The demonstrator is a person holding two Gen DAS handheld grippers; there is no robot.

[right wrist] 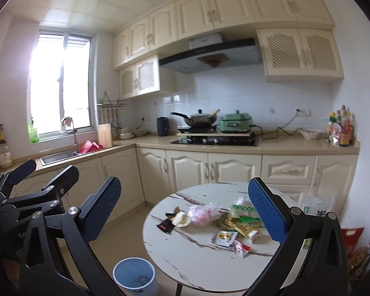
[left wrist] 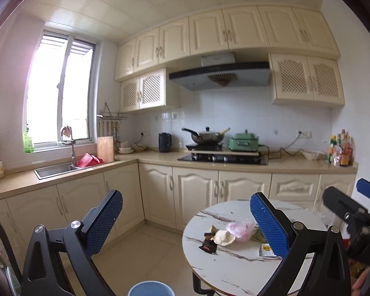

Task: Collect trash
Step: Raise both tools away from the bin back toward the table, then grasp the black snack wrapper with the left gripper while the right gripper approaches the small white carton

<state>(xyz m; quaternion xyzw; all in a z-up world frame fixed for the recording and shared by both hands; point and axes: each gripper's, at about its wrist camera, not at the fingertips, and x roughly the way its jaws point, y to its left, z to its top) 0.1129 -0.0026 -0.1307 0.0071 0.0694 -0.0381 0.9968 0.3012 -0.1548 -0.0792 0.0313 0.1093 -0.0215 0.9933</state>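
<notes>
A round white marble-look table (right wrist: 199, 266) holds a pile of trash: a pink plastic bag (right wrist: 202, 213), a pale shell-like scrap (right wrist: 181, 219), a dark wrapper (right wrist: 165, 227), green and yellow packets (right wrist: 236, 219) and a small white sachet (right wrist: 224, 238). The same table (left wrist: 224, 271) and pink bag (left wrist: 240, 229) show in the left wrist view. A blue-grey bin (right wrist: 135, 277) stands on the floor left of the table. My right gripper (right wrist: 185, 212) is open and empty, above the table's near side. My left gripper (left wrist: 186, 222) is open and empty, left of the table.
Cream kitchen cabinets (right wrist: 209, 167) run behind the table, with a hob, wok (right wrist: 199, 120) and green cooker (right wrist: 236, 122). A sink (right wrist: 59, 156) lies at the left under the window. Bags (right wrist: 352, 239) sit on the floor at the right by the wall.
</notes>
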